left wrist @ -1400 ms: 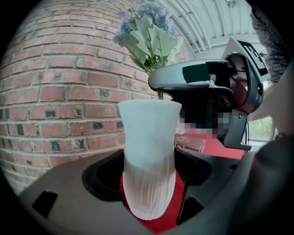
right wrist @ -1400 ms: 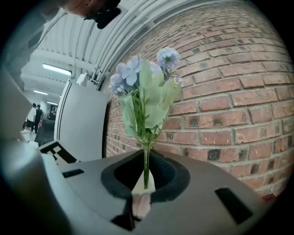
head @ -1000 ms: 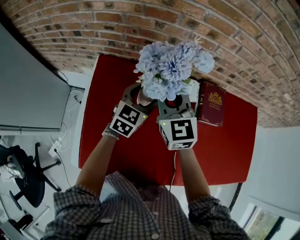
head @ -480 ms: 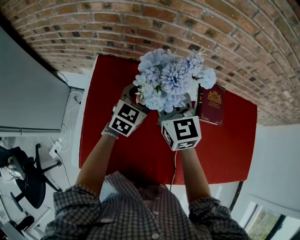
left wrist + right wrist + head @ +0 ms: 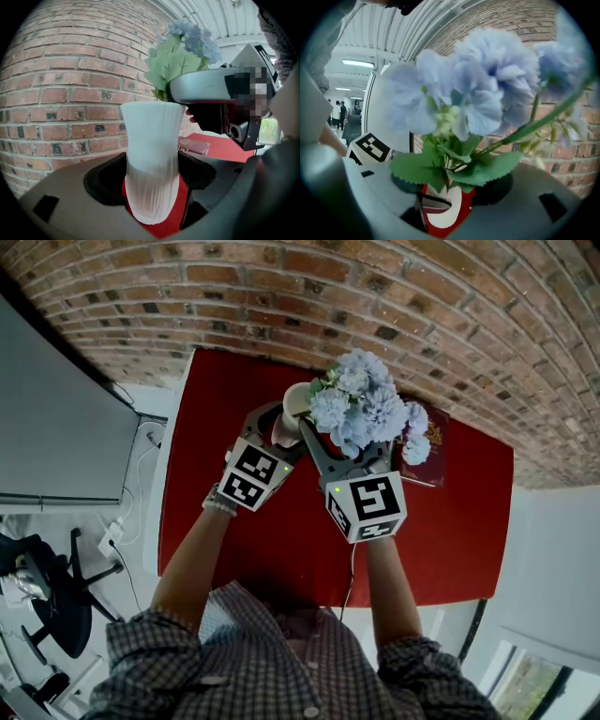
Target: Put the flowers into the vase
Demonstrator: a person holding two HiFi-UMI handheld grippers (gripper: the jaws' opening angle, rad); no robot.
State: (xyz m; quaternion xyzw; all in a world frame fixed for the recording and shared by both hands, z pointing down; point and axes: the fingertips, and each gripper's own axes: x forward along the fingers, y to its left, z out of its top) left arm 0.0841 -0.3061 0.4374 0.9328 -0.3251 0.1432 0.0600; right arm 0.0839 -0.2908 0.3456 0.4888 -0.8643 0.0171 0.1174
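Observation:
A white ribbed vase (image 5: pixel 293 402) stands on the red table, and my left gripper (image 5: pixel 281 425) is shut on its lower body (image 5: pixel 152 159). The bunch of pale blue flowers (image 5: pixel 363 409) has its stems in the vase mouth (image 5: pixel 440 213) and leans to the right, with green leaves (image 5: pixel 454 166) just above the rim. My right gripper (image 5: pixel 345 435) sits right of the vase with its jaws opening. The stems pass between the jaws, and the pads do not press on them. In the left gripper view, the flowers (image 5: pixel 187 42) rise behind one right finger (image 5: pixel 211 89).
A dark red book with a gold crest (image 5: pixel 429 454) lies on the red table (image 5: pixel 216 427) right of the vase, partly under the blooms. A brick wall (image 5: pixel 450 306) runs close behind. A grey panel (image 5: pixel 56 418) and an office chair (image 5: pixel 52 601) stand at the left.
The bunch has sunk into the vase and tipped to the right. The right gripper's jaws have spread apart off the stems. The left gripper has kept its hold on the vase.

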